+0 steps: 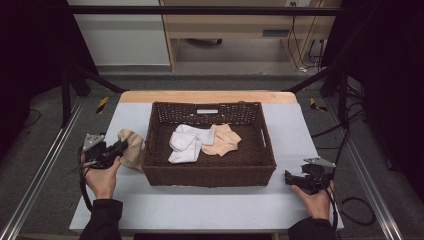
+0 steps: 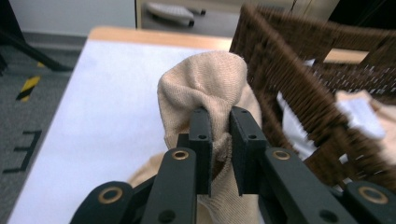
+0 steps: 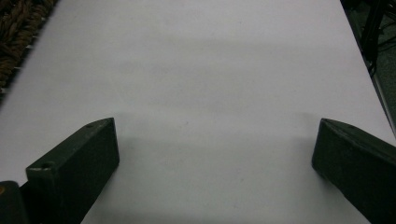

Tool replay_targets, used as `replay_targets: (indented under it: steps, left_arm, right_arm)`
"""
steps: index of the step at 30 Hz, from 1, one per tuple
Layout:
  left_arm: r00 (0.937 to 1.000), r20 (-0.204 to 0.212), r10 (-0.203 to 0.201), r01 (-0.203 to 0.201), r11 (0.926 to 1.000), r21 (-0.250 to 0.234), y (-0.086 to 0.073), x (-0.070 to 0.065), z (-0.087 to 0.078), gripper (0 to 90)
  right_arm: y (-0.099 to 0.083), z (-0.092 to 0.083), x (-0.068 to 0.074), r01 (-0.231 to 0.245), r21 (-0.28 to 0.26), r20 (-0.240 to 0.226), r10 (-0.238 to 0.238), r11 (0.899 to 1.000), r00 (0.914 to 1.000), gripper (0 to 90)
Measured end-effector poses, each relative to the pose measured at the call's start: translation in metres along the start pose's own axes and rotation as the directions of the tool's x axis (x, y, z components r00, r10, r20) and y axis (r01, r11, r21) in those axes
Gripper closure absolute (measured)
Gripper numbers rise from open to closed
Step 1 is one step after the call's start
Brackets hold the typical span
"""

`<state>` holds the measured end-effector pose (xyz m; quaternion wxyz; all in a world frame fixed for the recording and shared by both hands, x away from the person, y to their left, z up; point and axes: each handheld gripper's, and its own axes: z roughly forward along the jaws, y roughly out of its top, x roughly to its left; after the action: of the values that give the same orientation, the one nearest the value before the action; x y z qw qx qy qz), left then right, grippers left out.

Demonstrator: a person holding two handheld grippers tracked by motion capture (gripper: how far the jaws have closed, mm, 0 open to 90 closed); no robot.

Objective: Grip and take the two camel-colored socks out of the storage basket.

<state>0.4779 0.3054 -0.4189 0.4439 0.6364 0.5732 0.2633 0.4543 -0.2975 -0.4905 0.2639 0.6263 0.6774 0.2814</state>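
Note:
A beige sock (image 1: 131, 147) lies bunched just left of the brown wicker basket (image 1: 210, 176). My left gripper (image 1: 119, 148) is shut on the beige sock (image 2: 205, 88); its fabric is pinched between the two black jaws, close beside the basket wall (image 2: 299, 93). Inside the basket lie a white sock (image 1: 186, 143) and another beige sock (image 1: 223, 140). My right gripper (image 1: 290, 177) rests on the table to the right of the basket. In the right gripper view its jaws stand wide apart over bare white table (image 3: 210, 84) with nothing between them.
The white table top (image 1: 200, 205) carries the basket in its middle. A wooden strip (image 1: 207, 96) runs along the far edge. Black frame posts (image 1: 67, 92) and cables (image 1: 350, 150) stand off the table at both sides.

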Motion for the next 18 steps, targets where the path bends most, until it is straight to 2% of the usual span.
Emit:
replay_targets:
  steps: [4,9,10,12,14,16,18]
  left_arm:
    - [0.9998,-0.007,0.021,-0.021,0.9973,0.07,-0.008,0.002,0.012,78.1]
    - [0.9989,-0.02,0.043,-0.041,0.9937,0.104,-0.015,0.003,0.02,71.4]
    - [0.9985,-0.025,0.048,-0.045,0.9934,0.106,-0.016,0.003,0.02,65.8]
    - [0.9981,-0.034,0.052,-0.048,0.9936,0.102,-0.017,0.003,0.021,63.7]
    - [0.998,-0.04,0.049,-0.045,0.9938,0.102,-0.018,0.004,0.021,54.7]
    - [0.997,-0.059,0.05,-0.045,0.9954,0.085,-0.018,0.004,0.02,42.1]
    - [0.9966,-0.066,0.049,-0.044,0.9964,0.073,-0.016,0.004,0.017,35.3]
  right_arm:
    - [0.0,0.0,0.0,0.001,0.0,0.0,-0.001,1.0,1.0,1.0]
    - [0.0,0.0,0.0,0.0,0.0,0.0,0.0,1.0,1.0,1.0]
    - [0.0,0.0,0.0,0.0,0.0,0.0,0.0,1.0,1.0,1.0]
    - [0.0,0.0,0.0,0.001,0.0,0.0,-0.001,1.0,1.0,1.0]
    - [0.0,0.0,0.0,0.0,0.0,0.0,0.0,1.0,1.0,1.0]
    - [0.0,0.0,0.0,0.0,-0.001,0.0,0.0,1.0,1.0,1.0]
    - [0.0,0.0,0.0,0.001,0.0,0.001,-0.001,1.0,1.0,1.0]
